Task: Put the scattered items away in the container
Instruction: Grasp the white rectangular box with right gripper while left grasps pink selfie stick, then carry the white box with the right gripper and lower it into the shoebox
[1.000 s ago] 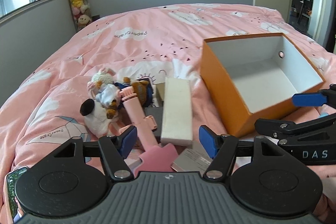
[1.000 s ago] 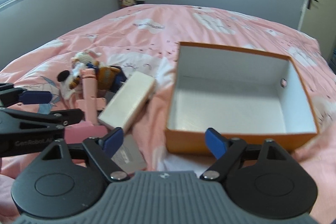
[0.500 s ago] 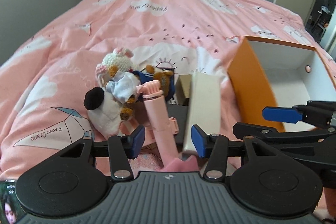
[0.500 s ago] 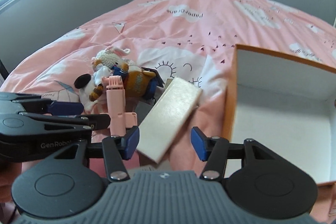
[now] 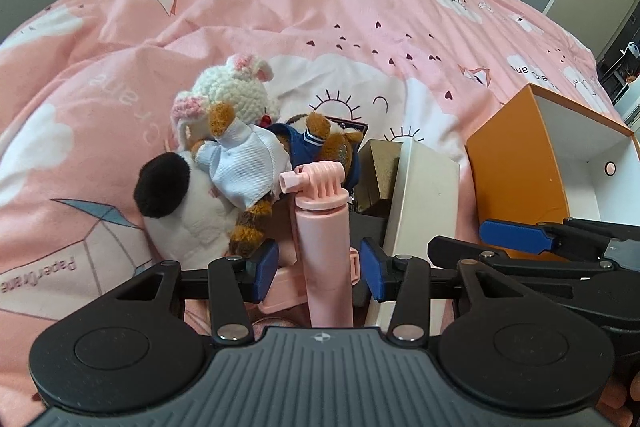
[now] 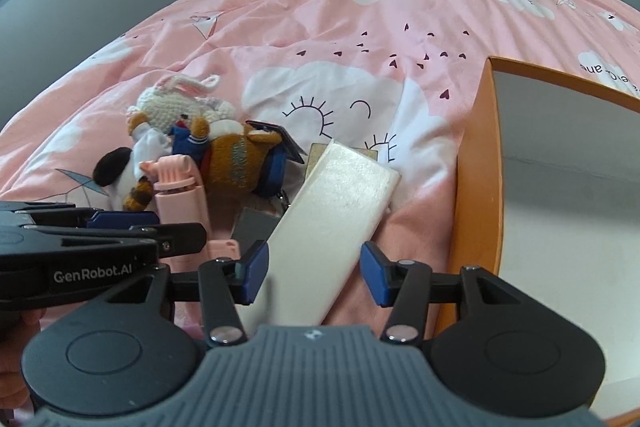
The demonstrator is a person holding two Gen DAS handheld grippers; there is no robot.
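Clutter is lying on the pink printed bedspread. Centre frame in the left wrist view, the left gripper is closing its jaws around the pink plastic stick handle, small gaps showing beside both pads. Only the right wrist view shows the right gripper closing around the white rectangular foam block, pads not touching. The orange cardboard box is sitting at right, empty inside.

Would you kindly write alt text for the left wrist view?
The left gripper closes its blue fingers around a pink stick, not yet pressing it, on a pink bedspread. Plush toys lie left; a white block and orange box lie right.
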